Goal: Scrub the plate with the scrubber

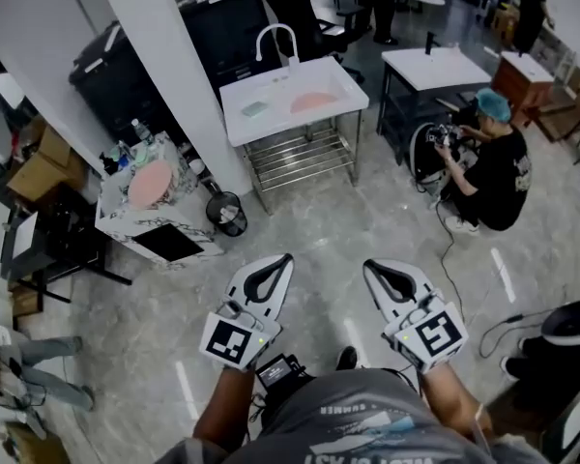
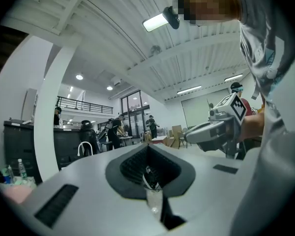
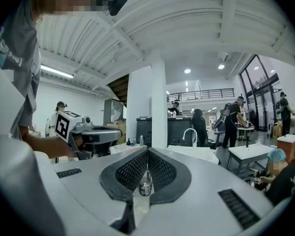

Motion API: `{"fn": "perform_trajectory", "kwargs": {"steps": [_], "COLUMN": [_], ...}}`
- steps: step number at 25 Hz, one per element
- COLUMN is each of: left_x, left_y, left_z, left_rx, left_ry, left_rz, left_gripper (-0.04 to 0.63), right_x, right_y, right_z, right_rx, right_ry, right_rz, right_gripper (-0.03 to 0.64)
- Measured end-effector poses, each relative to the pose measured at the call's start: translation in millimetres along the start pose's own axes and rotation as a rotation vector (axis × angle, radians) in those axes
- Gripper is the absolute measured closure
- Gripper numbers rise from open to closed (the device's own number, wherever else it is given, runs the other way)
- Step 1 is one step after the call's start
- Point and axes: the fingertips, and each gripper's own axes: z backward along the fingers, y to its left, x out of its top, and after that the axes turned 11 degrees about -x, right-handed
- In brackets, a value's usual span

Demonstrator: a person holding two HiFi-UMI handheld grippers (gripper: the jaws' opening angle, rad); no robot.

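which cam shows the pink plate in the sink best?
Head view: it looks down into the sink, so the plate shows whole. Both gripper views look level and catch only the faucet; the plate is hidden.

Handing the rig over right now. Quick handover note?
Grippers: left gripper shut, empty; right gripper shut, empty. Both are held level in front of the body, out on the floor well short of the sink.
Things: the pink plate lies in the sink basin. A pale green pad, apparently the scrubber, lies to its left in the head view, apart from it.
Done: nothing visible; neither thing is picked up.
Left: walk to the sink, grip the scrubber, probably steady the plate with the other gripper, then scrub.
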Motion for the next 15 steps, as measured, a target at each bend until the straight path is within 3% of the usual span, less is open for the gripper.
{"fn": "perform_trajectory", "kwargs": {"steps": [10, 15], "left_x": [6, 3], "left_y": [4, 11], "left_z": [-54, -72], "left_rx": [0.000, -0.010], "left_ry": [0.036, 0.037], "left_rz": [-0.018, -0.021], "left_gripper": [0.594, 0.594], "right_x": [8, -2], "right_y": [-56, -70], "right_z": [-10, -16], "right_rx": [0.004, -0.003], "right_ry": [-0.034, 0.008], "right_rz": [-0.020, -0.034], "right_gripper": [0.586, 0.586]}}
